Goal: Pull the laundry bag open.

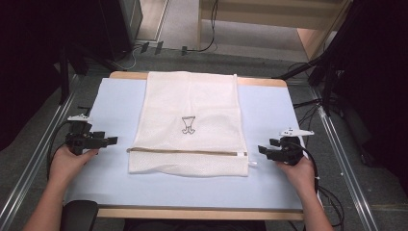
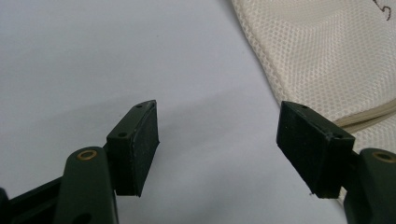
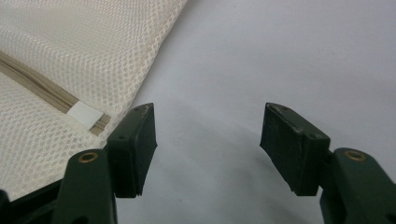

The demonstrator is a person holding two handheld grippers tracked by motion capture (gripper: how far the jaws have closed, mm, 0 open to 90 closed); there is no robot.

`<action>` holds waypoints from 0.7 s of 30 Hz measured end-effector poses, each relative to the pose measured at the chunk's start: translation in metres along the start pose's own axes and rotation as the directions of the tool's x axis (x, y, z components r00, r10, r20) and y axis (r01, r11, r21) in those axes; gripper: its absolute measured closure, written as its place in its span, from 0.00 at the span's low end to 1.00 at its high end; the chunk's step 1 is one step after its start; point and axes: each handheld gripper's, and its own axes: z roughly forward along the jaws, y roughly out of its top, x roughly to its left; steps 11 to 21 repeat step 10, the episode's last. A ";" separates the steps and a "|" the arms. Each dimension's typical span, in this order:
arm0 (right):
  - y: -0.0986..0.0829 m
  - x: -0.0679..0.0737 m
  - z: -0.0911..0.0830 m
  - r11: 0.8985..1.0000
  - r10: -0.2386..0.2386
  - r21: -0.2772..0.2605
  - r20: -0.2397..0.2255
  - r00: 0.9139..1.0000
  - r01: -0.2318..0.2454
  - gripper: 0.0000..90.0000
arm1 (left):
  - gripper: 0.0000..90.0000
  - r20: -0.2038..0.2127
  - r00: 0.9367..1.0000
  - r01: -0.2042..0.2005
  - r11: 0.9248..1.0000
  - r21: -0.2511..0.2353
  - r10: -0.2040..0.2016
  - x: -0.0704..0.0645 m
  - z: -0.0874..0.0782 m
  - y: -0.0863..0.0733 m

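Evidently at the start: mesh laundry bag (image 1: 190, 122) lies flat mid-table, zipper (image 1: 187, 151) near the front edge. Left gripper (image 1: 109, 141) and right gripper (image 1: 262, 150) flank it, jaws wide, empty; grasping remains.

A cream mesh laundry bag (image 1: 190, 122) lies flat on the pale blue table cover (image 1: 269, 115), its far end reaching the table's far edge and a zipper line (image 1: 187, 151) running across it near the person's side, below a small dark printed emblem (image 1: 188, 124). The left gripper (image 1: 111, 140), held in the left hand (image 1: 72, 161), sits just off the bag's left edge with its jaws pointing toward the bag. The right gripper (image 1: 260, 149), held in the right hand (image 1: 299, 168), sits close beside the zipper's right end, near the white pull tab (image 1: 252, 163).
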 end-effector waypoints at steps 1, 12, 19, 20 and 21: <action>0.000 0.000 0.000 1.000 0.000 0.000 0.000 1.000 0.000 0.41 | 0.34 0.000 1.000 0.000 1.000 0.000 0.000 0.000 0.000 0.000; -0.001 0.000 0.001 1.000 0.001 0.007 0.005 1.000 -0.001 0.40 | 0.33 -0.008 1.000 -0.012 1.000 0.016 0.013 -0.001 0.003 -0.001; -0.001 0.000 0.001 1.000 0.001 0.007 0.005 1.000 -0.001 0.40 | 0.33 -0.008 1.000 -0.012 1.000 0.016 0.013 -0.001 0.003 -0.001; -0.001 0.000 0.001 1.000 0.001 0.007 0.005 1.000 -0.001 0.40 | 0.33 -0.008 1.000 -0.012 1.000 0.016 0.013 -0.001 0.003 -0.001; -0.001 0.000 0.001 1.000 0.001 0.007 0.005 1.000 -0.001 0.40 | 0.33 -0.008 1.000 -0.012 1.000 0.016 0.013 -0.001 0.003 -0.001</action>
